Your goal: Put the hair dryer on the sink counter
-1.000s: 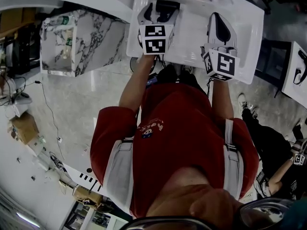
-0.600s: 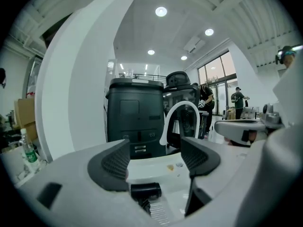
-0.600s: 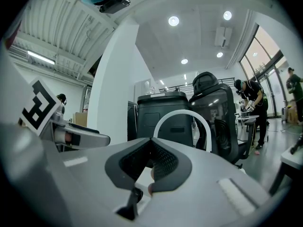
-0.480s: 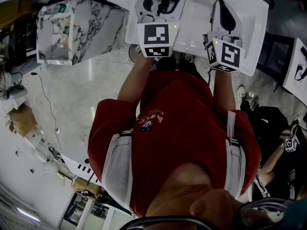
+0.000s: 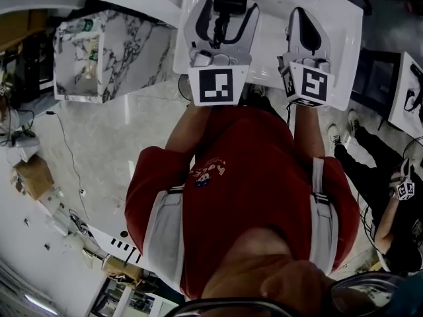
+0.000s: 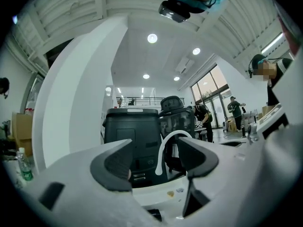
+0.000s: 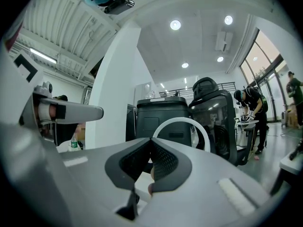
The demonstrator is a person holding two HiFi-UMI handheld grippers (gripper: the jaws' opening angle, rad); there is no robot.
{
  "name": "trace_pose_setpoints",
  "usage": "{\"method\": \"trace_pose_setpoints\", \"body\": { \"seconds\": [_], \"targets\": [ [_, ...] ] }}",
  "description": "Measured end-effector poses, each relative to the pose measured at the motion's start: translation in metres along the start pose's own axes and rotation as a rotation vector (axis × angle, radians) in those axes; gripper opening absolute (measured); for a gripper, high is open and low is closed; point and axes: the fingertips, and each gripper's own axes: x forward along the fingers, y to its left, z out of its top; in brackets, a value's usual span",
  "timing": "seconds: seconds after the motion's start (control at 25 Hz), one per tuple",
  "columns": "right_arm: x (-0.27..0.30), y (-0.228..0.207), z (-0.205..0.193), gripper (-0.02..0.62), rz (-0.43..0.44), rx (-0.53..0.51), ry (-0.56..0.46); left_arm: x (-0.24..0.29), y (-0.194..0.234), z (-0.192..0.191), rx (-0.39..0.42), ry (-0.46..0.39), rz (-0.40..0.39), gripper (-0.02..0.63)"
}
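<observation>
The black hair dryer [image 5: 221,26] lies on the white sink counter [image 5: 268,38], seen from above through the gap of my left gripper [image 5: 232,0]. That gripper hangs above the dryer, apart from it. In the left gripper view its jaws [image 6: 155,148] stand wide with nothing between them; they have just been closing a little. My right gripper [image 5: 301,13] hovers over the counter to the right, its pads [image 7: 163,162] pressed together on nothing I can make out.
A white arched faucet [image 6: 165,148] [image 7: 182,124] stands ahead of both grippers, with a black box-shaped machine [image 6: 130,126] behind it. A marble-patterned cabinet [image 5: 112,51] stands left of the counter. Another person [image 5: 370,177] sits on the floor at the right.
My left gripper has risen off the counter toward the head camera and looks larger, leaving the hair dryer lying below. The right gripper has stayed where it was.
</observation>
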Motion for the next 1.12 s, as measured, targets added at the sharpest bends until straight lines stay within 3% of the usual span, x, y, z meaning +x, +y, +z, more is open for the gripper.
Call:
{"method": "trace_pose_setpoints", "body": {
  "seconds": [0.56, 1.0, 1.12],
  "targets": [
    [-0.006, -0.006, 0.012, 0.000, -0.005, -0.001, -0.035, -0.001, -0.004, -0.010, 0.003, 0.000, 0.017, 0.198],
    [-0.010, -0.007, 0.013, 0.000, -0.006, -0.006, -0.041, -0.003, 0.000, -0.020, 0.045, 0.006, 0.075, 0.016],
    [-0.012, -0.006, 0.013, 0.000, -0.004, -0.012, -0.040, -0.004, 0.001, -0.021, 0.043, 0.004, 0.085, 0.003]
  ]
}}
